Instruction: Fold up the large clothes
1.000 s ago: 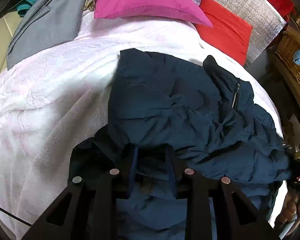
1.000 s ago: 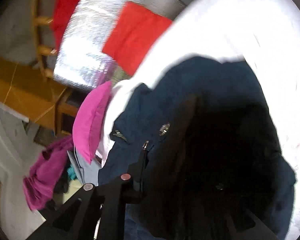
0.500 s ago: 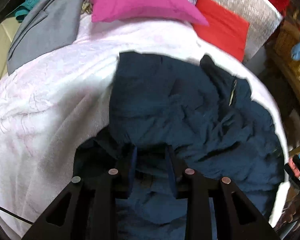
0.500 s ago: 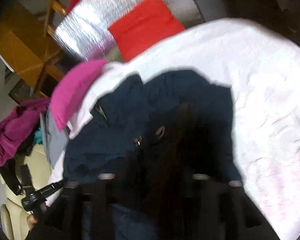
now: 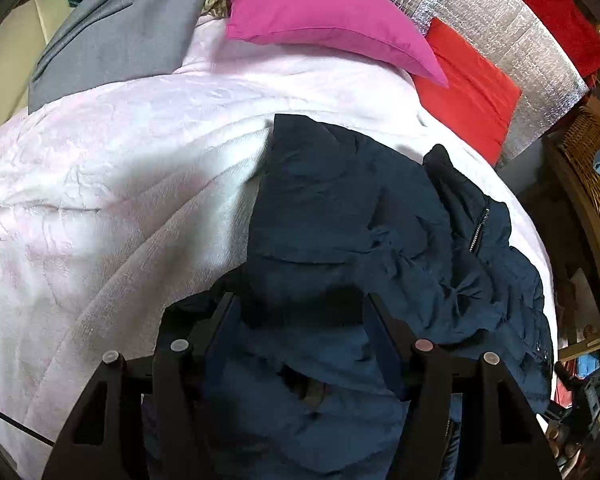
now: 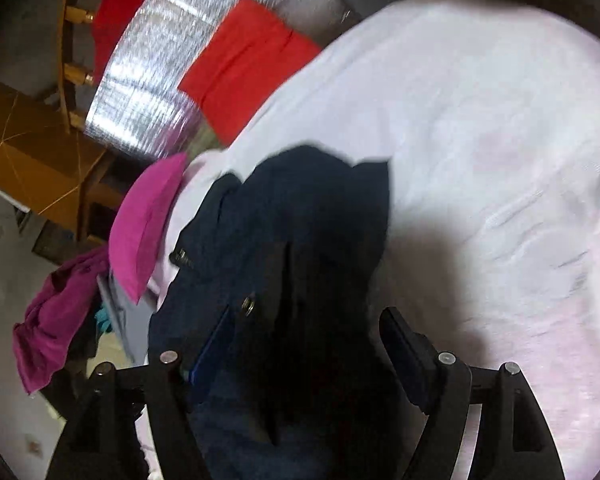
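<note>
A dark navy padded jacket [image 5: 364, 216] lies crumpled on a white-pink bedspread [image 5: 112, 168]. A zip shows near its collar at the right. My left gripper [image 5: 300, 312] is open, its jaws wide apart over the jacket's near edge, with cloth bunched between and under them. In the right wrist view the same jacket [image 6: 300, 240] lies on the bedspread [image 6: 480, 160], a metal snap showing on it. My right gripper [image 6: 306, 320] is open, jaws wide, with dark jacket cloth lying loose between them.
A magenta pillow [image 5: 320, 16], a red pillow [image 5: 468, 84] and a silver quilted panel [image 5: 500, 20] lie at the head of the bed. A grey garment [image 5: 116, 32] lies at the far left. A wicker basket [image 5: 596, 164] stands at the right.
Both grippers have opened: the left jaws, close together on jacket cloth before, now stand wide. The right gripper has let go and swung over the bed.
</note>
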A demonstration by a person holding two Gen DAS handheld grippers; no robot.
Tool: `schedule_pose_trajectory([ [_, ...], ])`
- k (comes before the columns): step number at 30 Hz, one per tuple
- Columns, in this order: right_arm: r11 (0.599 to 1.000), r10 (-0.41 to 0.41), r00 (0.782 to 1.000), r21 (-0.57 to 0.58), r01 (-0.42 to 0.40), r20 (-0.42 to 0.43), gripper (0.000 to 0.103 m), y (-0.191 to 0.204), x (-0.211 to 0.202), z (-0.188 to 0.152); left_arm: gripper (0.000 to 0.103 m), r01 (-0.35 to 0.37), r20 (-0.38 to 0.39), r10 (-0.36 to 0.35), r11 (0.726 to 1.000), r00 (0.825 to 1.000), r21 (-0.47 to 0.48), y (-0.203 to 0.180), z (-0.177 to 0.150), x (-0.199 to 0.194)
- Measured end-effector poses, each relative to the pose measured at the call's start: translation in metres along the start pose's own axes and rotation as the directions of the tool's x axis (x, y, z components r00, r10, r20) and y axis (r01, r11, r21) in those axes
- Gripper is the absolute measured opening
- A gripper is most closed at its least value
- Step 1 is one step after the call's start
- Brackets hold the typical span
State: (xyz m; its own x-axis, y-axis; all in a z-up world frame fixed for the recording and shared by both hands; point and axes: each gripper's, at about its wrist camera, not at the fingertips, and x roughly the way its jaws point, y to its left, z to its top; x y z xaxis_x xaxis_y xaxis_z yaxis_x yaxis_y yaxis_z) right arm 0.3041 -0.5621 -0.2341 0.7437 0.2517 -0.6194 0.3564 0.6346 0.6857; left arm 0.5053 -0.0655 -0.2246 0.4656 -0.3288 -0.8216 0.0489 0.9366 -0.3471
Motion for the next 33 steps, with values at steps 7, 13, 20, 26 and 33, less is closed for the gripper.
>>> schedule_pose_trajectory([
  [7, 0.978, -0.115, 0.992, -0.178, 0.106, -0.041, 0.038, 0.029, 0.023, -0.008, 0.059, -0.020, -0.029, 0.020, 1.000, 0.999, 0.002, -0.003, -0.003, 0.012],
  [13, 0.938, -0.197, 0.975, -0.270, 0.217, 0.098, 0.023, 0.061, 0.020, 0.002, 0.055, -0.002, -0.021, 0.001, 0.999, 1.000, -0.034, -0.006, 0.000, 0.020],
  [20, 0.926, -0.214, 0.963, -0.280, 0.254, 0.165, 0.022, 0.055, 0.033, 0.022, 0.055, -0.058, -0.009, 0.058, 0.998, 0.998, 0.033, -0.026, 0.001, 0.029],
  [26, 0.937, -0.221, 0.970, -0.256, 0.239, 0.100, 0.036, 0.037, 0.035, 0.019, 0.055, -0.025, -0.029, 0.027, 0.999, 0.999, 0.048, -0.019, -0.002, 0.022],
  [33, 0.954, -0.192, 0.977, -0.215, 0.208, 0.092, 0.060, 0.034, -0.005, 0.001, 0.055, -0.077, -0.020, 0.080, 0.990, 0.997, 0.117, -0.009, -0.021, -0.003],
])
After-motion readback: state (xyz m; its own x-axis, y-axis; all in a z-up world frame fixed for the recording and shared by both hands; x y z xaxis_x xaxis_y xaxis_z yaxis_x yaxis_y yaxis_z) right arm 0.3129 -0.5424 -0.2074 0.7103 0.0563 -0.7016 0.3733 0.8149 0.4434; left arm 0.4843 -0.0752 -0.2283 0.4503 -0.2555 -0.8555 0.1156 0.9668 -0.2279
